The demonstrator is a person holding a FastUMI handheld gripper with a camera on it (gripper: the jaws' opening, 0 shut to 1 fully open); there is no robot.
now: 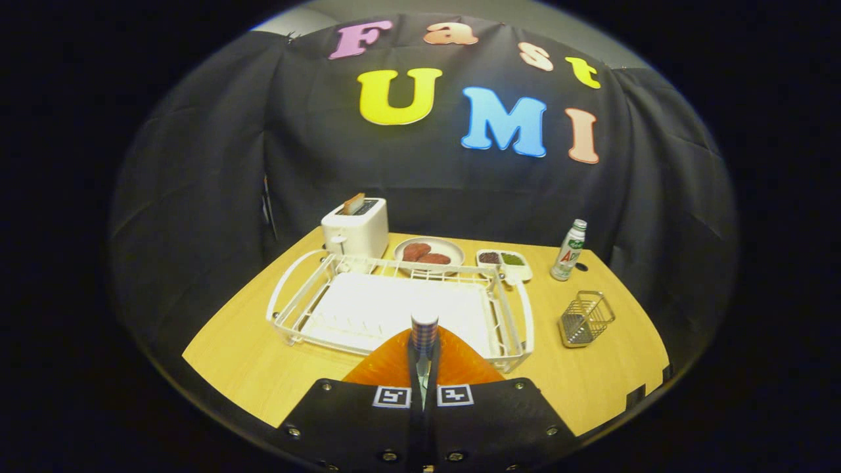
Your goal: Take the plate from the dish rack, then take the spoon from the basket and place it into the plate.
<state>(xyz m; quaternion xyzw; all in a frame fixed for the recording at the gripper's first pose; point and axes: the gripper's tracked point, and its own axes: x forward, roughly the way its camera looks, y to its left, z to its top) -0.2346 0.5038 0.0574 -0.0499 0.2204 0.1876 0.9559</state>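
We see the white dish rack (341,309) empty on the table (250,368), the orange plate (394,364) before it, just ahead of our gripper (424,387), whose fingers clench the striped-handled spoon (424,332) upright over the plate.

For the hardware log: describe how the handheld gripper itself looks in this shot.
The gripper shows as two flat dark plates side by side, meeting at a narrow centre seam. Each plate carries a small square black-and-white marker near its front inner corner, and round screw heads dot the plate edges. No cables or sleeve are visible.
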